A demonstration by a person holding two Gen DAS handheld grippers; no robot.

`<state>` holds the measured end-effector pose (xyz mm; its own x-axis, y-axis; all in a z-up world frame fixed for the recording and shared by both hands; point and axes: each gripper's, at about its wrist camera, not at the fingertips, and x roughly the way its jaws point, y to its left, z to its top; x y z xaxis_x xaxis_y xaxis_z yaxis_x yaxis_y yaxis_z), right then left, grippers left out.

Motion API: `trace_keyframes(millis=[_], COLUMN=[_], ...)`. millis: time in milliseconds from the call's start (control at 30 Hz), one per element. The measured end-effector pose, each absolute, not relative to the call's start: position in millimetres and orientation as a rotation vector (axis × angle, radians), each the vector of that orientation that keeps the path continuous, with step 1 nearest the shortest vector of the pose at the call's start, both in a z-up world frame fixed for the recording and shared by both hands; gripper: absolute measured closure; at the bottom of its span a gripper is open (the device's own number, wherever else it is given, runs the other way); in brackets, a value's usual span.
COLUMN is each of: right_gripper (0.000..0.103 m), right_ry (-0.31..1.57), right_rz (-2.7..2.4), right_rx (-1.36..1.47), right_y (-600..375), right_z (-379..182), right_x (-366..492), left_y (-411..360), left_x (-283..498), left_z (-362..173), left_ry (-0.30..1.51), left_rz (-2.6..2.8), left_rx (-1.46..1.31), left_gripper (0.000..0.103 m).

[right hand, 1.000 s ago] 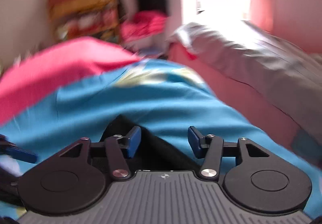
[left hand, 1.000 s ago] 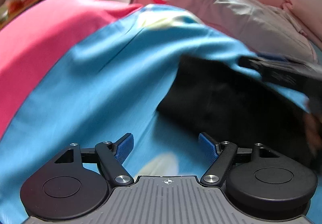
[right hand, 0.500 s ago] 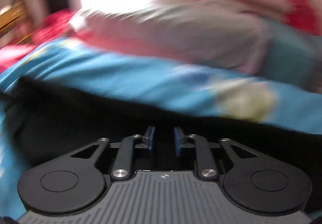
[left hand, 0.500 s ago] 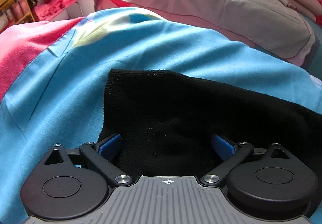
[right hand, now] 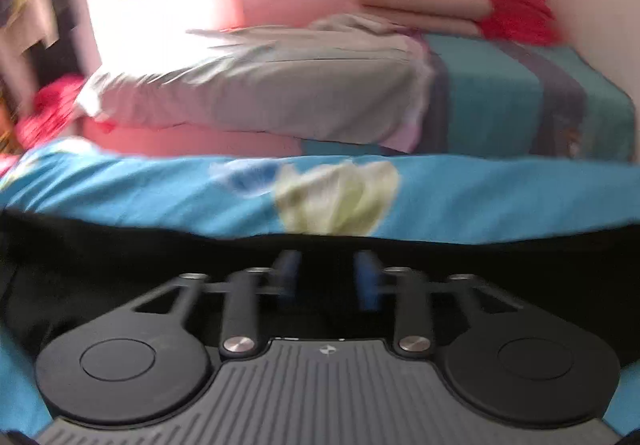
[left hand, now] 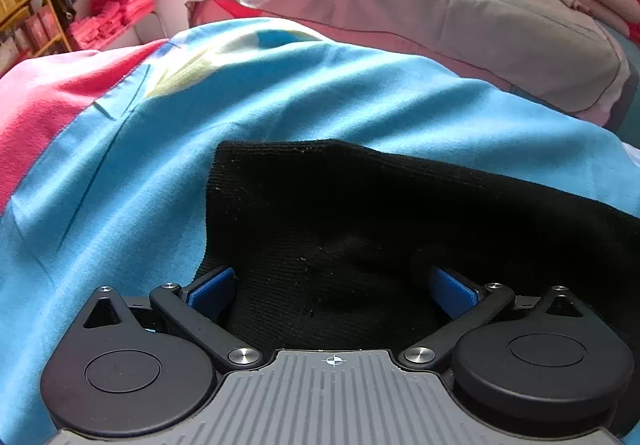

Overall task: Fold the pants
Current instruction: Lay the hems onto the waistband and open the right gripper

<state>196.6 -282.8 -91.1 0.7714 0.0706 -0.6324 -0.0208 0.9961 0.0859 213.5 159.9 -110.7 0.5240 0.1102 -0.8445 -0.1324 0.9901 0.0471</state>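
Pants point(left hand: 380, 213): black ribbed knit, lying flat on the blue sheet point(left hand: 140, 185). In the left wrist view one corner of the fabric sits far-left at centre frame, and the cloth runs from there to the right edge and near, under the tool.

Left gripper point(left hand: 332, 285): jaws spread wide. Pants fabric fills the gap between the blue pads point(left hand: 210, 287), near edge of the cloth right at the tool body. Left pad sits at the left edge of the fabric; right pad is partly buried in a fold. No pinch visible, cloth just lies between.

Right gripper point(right hand: 327, 277): frame is motion-blurred. Pads are a narrow gap apart, not pressed together. Black pants point(right hand: 120, 265) span the full width of the right wrist view, under and around the fingers, far edge just beyond the tips. Can't tell whether any cloth is caught between the pads: it's all black in there.

Surroundings: pink cover point(left hand: 44, 101) at left of the sheet, grey pillow point(left hand: 420, 17) far, yellow-white print point(right hand: 336, 197) on the sheet just beyond the pants, red bundle point(right hand: 516, 11) far right.
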Motion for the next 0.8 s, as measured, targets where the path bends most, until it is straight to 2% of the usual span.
trace_keyframes(millis=[100,133,200,267,333,367,533,700,733,767,800], right_gripper=[0.058,0.057,0.058,0.055,0.034,0.032,0.042,0.044,0.059,0.065,0.087], right_ry=[0.76,0.758,0.736,0.657,0.594,0.575,0.596,0.623,0.679,0.731,0.709], right_rz=[0.066,0.027,0.002,-0.163,-0.277,-0.335,-0.594,-0.589,-0.603,-0.602,-0.571], right_rx=[-0.078,-0.065,0.17,0.18,0.192,0.23,0.242,0.26,0.276,0.309,0.317], right_y=[-279,-289,-329,-350,-376,-395,-458,-484,-490,-496,-501], right_z=[-109,-114,-109,-95,-85,-82,-83,-92,-103,-116,-119], right_x=[198,198,192,173,156,147,141,173,184,190,193], left_y=[159,159,159,159,159,159,158,156,156,156,155], left_x=[215,215,215,216,217,217,217,216,216,216,216], left_z=[-111,-110,-110,-110,-110,-110,-111,-111,-111,-111,-111], left_ry=[1.016,1.017,1.023,1.026,1.028,1.03,1.03,1.027,1.027,1.026,1.026], left_rz=[0.155,0.154,0.151,0.151,0.155,0.158,0.166,0.178,0.181,0.184,0.186], left_rx=[-0.019,-0.018,-0.015,-0.014,-0.015,-0.015,-0.011,-0.007,-0.007,-0.007,-0.007], left_gripper=[0.0,0.0,0.0,0.0,0.0,0.0,0.0,0.0,0.0,0.0,0.0])
